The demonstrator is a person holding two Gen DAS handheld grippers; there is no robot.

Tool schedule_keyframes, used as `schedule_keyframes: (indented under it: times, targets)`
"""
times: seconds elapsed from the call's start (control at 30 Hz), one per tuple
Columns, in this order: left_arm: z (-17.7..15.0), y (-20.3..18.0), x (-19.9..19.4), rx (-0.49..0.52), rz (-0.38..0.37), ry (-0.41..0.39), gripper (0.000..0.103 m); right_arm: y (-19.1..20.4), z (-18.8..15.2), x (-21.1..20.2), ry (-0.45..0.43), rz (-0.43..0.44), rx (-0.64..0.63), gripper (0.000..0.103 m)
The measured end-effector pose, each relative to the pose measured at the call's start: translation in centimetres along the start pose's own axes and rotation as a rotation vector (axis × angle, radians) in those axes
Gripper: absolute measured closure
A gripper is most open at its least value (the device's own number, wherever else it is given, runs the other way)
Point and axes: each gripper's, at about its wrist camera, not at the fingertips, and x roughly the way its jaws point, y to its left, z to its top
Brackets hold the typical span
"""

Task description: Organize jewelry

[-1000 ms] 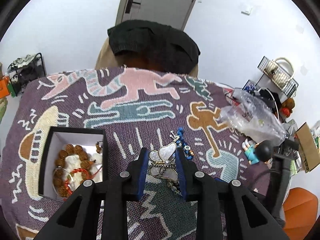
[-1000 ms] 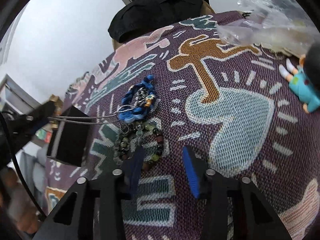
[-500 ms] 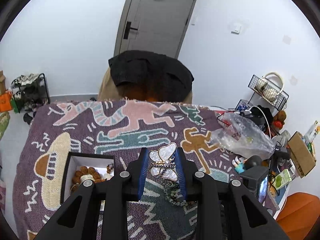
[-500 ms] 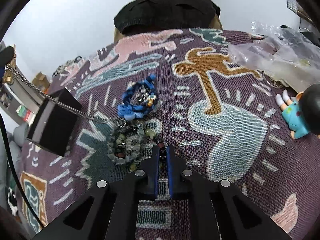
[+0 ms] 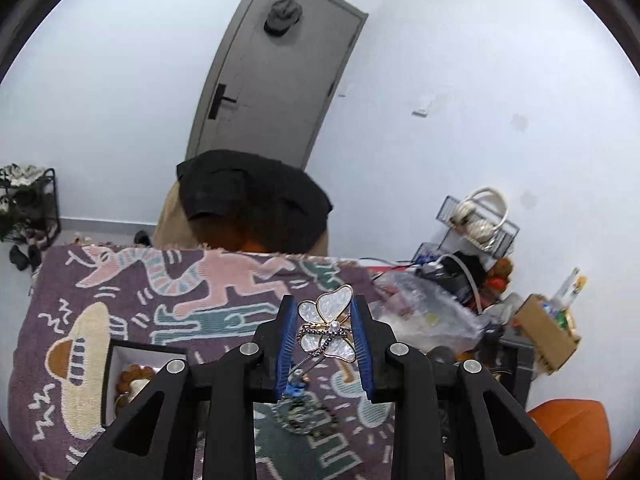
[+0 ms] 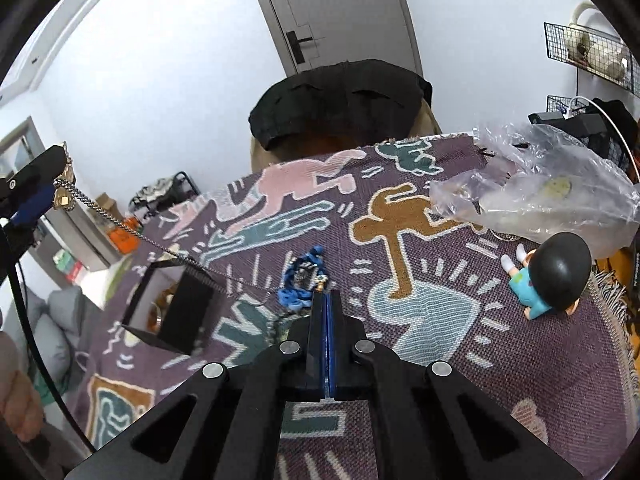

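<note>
**Butterfly necklace lifted above the rug**

Butterfly pendant [image 5: 327, 330] sits pinched between the blue pads of the left gripper [image 5: 324, 336], held up clear of the patterned rug [image 5: 120, 292]. That gripper points slightly downward over the rug, with the door and wall filling the view beyond it. The pendant stands nearly upright, its upper wings toward the far wall and tilted a little right, its long axis running along the fingers. From it one silver chain [image 6: 120, 222] slopes in a taut line down toward the jewelry pile on the rug; in the right wrist view the left gripper shows at the far left edge with the chain running from it.

The right gripper [image 6: 327, 300] tilts more steeply down, its tip over the blue cord bracelet [image 6: 300, 284]. Its jaws have just been closing and now meet pad to pad; whether a strand is caught between them cannot be made out.

One black box [image 6: 176, 312] with a white lining stands open on the rug, holding brown beads. One beaded bracelet [image 5: 304, 420] lies below the left gripper. One toy figure [image 6: 552, 276] and one clear plastic bag [image 6: 540, 192] lie at the right side.
</note>
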Motion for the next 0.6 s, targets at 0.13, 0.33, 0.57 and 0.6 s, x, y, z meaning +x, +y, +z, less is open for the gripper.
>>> schedule_keyframes:
  times: [0.13, 0.33, 0.57, 0.6]
  targets:
    - [0.3, -0.6, -0.7, 0.000, -0.018, 0.003, 0.074, 0.2, 0.0, 0.0, 0.026, 0.060, 0.031, 0.102]
    - [0.9, -1.0, -1.6, -0.024, -0.040, 0.011, 0.074, 2.2, -0.4, -0.2, 0.006, 0.104, -0.018, 0.051]
    - [2.1, -2.0, -3.1, -0.009, -0.054, -0.003, 0.074, 5.3, -1.2, 1.8, 0.050, 0.134, -0.106, 0.050]
    - [2.2, -2.1, -3.2, -0.009, -0.058, -0.005, 0.074, 5.6, -1.3, 2.1, 0.058, 0.137, -0.114, 0.049]
